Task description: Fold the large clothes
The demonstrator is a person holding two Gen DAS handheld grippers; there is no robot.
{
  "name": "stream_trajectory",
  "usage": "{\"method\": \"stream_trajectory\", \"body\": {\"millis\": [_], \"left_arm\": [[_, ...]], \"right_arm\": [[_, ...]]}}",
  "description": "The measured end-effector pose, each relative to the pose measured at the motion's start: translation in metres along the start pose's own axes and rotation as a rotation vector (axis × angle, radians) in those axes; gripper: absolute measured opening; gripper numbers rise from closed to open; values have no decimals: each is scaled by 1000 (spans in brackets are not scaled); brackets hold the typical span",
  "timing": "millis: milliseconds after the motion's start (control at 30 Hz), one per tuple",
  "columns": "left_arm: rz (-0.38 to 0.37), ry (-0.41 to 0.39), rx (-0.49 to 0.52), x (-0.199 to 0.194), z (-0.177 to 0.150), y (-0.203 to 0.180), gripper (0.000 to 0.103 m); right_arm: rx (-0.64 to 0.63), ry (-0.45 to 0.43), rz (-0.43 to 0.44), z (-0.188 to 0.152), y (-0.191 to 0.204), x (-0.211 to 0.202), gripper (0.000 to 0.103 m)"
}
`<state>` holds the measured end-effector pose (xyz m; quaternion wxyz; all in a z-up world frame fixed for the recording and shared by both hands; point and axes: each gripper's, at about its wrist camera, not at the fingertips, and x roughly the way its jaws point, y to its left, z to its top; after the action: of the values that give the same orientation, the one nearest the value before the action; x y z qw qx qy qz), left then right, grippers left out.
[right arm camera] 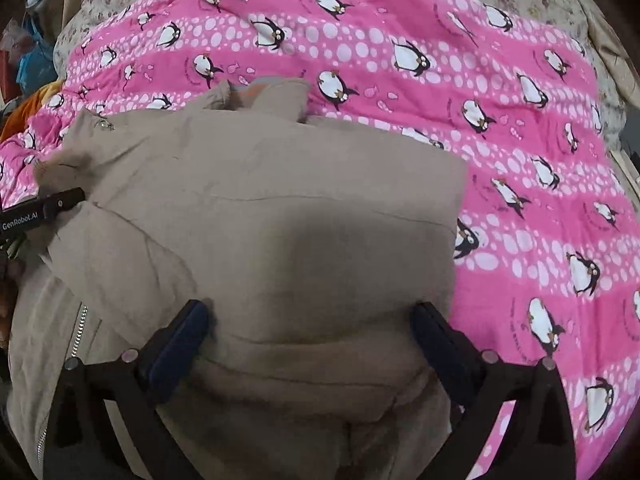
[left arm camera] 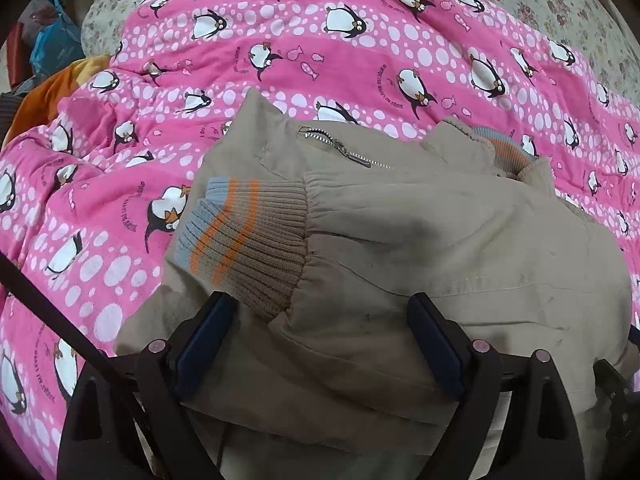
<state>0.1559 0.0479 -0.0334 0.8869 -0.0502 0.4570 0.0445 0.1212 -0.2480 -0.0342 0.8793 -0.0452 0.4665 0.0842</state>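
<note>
While the beige jacket [right arm camera: 256, 208] lies part-folded on the pink penguin quilt [right arm camera: 520, 160], both grippers stand over it with jaws spread wide and nothing pinched. The left gripper [left arm camera: 320, 344] straddles the sleeve, whose striped ribbed cuff [left arm camera: 244, 236] rests across the chest below the zip pocket [left arm camera: 344, 148]. The right gripper [right arm camera: 312, 340] hovers above the smooth folded panel, its pads clear of the cloth. To do this fold well, each gripper would best take a firm bite on a hem corner, both layers together, then carry the cloth over evenly so the sleeve stays tucked and the edges line up.
</note>
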Motion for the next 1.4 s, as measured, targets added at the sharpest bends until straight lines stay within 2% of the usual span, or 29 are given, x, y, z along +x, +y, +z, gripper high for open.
{"method": "stream_trajectory", "body": {"millis": [233,267,333,367,400,467,500,533,567,633,667,833,933,1033,1133,1233,1333,1400], "left_arm": [[-2,4,4,1,0,0,77],[-2,4,4,1,0,0,77],[2,4,6,1,0,-1,77],[5,4,9,1,0,-1,77],[8,4,13,2,0,-1,78],[18,7,25,3,0,-3,79],[21,6,29,4,0,-4,79],[19,4,29,4,-1,-4,79],[16,2,28,3,-1,-3,79],[9,-3,26,3,-1,-2,79],[6,-6,25,2,-1,-2,79],[-1,-15,23,3,-1,-2,79],[-7,-15,21,3,-1,-1,80],[-12,-18,18,1,-1,0,80],[5,-32,0,-5,-4,2,75],[23,-45,-26,-10,-6,6,71],[35,-51,-35,-13,-9,7,71],[46,-54,-36,-13,-9,6,68]], "right_arm": [[14,15,-4,4,-2,-4,102],[20,-6,-35,7,-1,-11,93],[12,-124,-98,10,2,-36,76],[10,-179,-100,11,4,-47,76],[9,-246,-73,11,6,-60,76],[6,-310,-9,10,12,-71,70],[-1,-315,32,9,16,-71,67],[-11,-283,71,9,19,-64,58],[-14,-237,85,9,22,-54,47],[-5,-93,76,4,24,-19,40],[-11,-73,75,2,26,-10,40],[-50,-96,23,-1,36,-9,42],[-44,-100,46,-1,34,-9,45],[-48,-101,81,-2,32,-13,53],[27,-172,106,0,24,-34,53],[65,-222,80,1,17,-44,53],[92,-296,11,22,9,-55,53],[135,-302,18,43,6,-60,53]]}}
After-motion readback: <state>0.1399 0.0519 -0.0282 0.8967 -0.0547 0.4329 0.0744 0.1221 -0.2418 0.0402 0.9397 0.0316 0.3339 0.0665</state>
